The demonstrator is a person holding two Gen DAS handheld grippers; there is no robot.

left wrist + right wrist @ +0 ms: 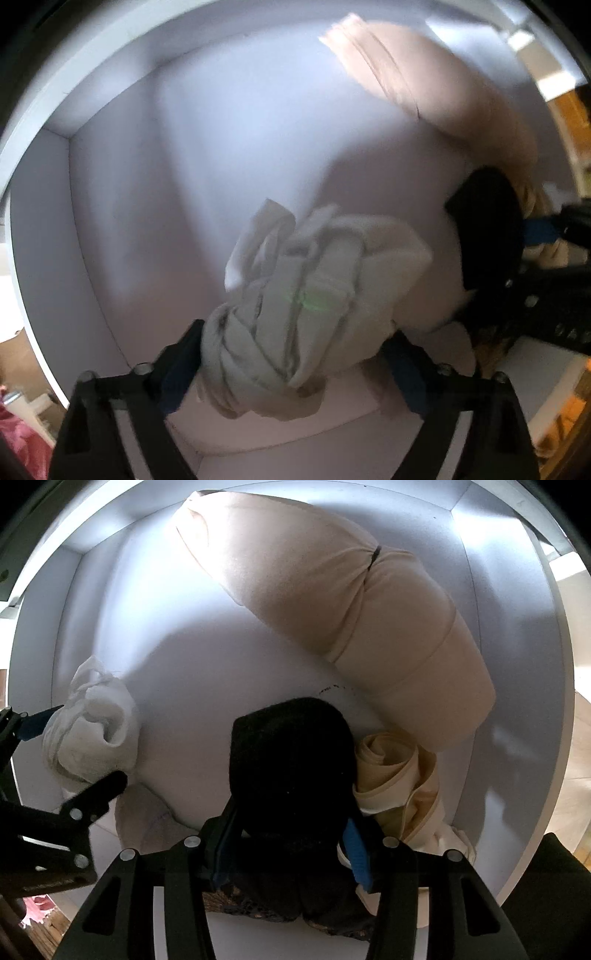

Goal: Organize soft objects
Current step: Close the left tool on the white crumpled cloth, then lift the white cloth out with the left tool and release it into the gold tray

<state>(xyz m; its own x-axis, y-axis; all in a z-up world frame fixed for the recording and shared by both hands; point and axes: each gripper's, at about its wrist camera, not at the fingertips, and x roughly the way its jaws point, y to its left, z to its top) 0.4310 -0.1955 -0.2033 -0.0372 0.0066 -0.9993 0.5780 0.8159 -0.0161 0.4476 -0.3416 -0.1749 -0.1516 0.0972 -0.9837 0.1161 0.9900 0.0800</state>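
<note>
So both grippers point down into the white box (517,635): the left gripper (291,354) is clamped on a knotted white cloth bundle (303,295) at the left side, and the right gripper (291,845) squeezes a rolled black fabric piece (291,760) near the middle, beside a long beige rolled cloth (351,620).

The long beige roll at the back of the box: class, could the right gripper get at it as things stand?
Probably not yet. The right gripper is clamped on a black bundle, so its jaws are full. The beige roll itself lies uncovered beyond it.
</note>
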